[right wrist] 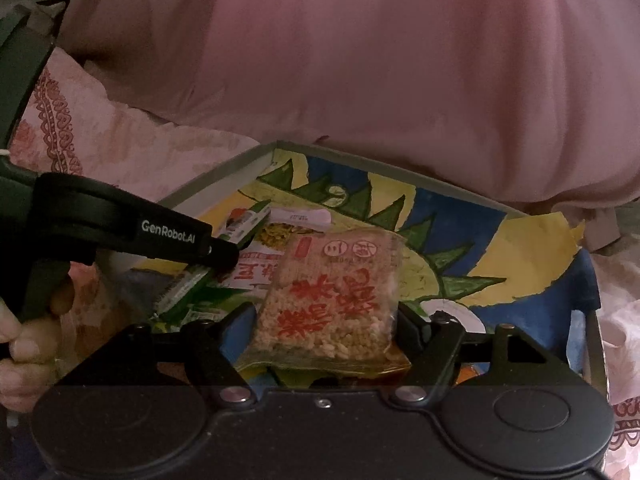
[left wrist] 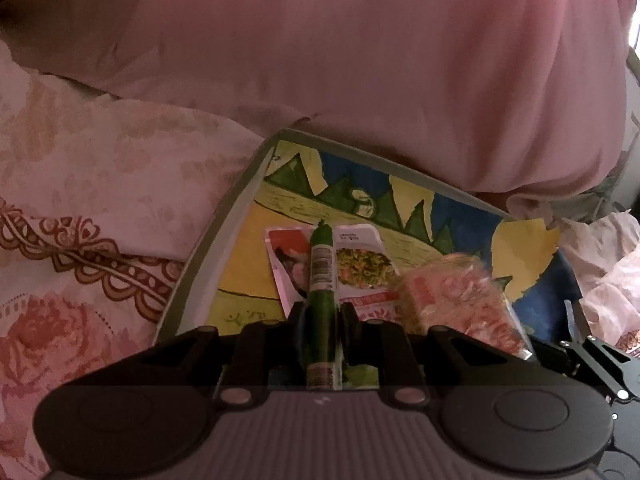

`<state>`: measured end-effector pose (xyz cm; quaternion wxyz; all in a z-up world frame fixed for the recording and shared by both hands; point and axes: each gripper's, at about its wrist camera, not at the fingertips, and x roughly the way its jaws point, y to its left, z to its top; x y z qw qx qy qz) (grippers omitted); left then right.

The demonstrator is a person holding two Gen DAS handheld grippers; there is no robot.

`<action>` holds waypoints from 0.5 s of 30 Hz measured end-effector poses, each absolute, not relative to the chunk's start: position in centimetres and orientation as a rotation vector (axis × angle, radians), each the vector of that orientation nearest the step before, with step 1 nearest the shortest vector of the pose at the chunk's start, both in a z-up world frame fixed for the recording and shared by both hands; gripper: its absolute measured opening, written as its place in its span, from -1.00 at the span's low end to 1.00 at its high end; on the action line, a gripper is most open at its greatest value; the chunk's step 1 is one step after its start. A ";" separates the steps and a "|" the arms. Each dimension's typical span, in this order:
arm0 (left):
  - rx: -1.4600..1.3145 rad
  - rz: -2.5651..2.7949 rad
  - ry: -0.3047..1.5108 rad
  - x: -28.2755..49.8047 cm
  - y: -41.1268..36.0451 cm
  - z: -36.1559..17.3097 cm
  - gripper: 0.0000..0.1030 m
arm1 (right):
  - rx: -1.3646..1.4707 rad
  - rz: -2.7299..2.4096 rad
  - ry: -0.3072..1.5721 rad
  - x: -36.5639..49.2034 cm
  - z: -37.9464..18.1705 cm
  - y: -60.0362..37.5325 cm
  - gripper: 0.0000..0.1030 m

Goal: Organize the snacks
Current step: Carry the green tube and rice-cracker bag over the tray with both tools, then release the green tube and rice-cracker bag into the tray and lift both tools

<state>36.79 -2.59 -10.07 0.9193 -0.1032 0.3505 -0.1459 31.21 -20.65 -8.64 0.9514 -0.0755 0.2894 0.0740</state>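
Tilting down, both hand-held grippers [left wrist: 322, 312] (loaded)

dim pinkish light; a plain pink pillow [left wrist: 360, 60] lies on floral bedding [left wrist: 80, 200].

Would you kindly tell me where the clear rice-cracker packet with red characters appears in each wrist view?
Left wrist view: rice-cracker packet lies lower right, blurred, beside the left gripper.
Right wrist view: centre, between the right gripper's fingers.
Shared landmark: the painted box beneath both.
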 end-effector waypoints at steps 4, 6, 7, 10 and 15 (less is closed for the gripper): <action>-0.217 -0.299 0.714 36.5 -2.5 -9.8 -0.60 | -0.151 0.154 0.595 31.1 -8.5 -20.7 0.50; -0.228 -0.302 0.708 36.2 -2.3 -9.4 -0.47 | -0.149 0.151 0.590 30.9 -8.3 -20.8 0.59; -0.234 -0.299 0.705 36.1 -2.2 -9.2 -0.34 | -0.147 0.150 0.580 30.7 -8.0 -20.9 0.68; -0.255 -0.294 0.689 35.5 -1.7 -8.5 -0.15 | -0.145 0.139 0.553 30.0 -7.1 -21.1 0.80; -0.265 -0.268 0.643 33.8 -0.9 -6.8 0.27 | -0.096 0.108 0.508 28.3 -4.9 -22.2 0.94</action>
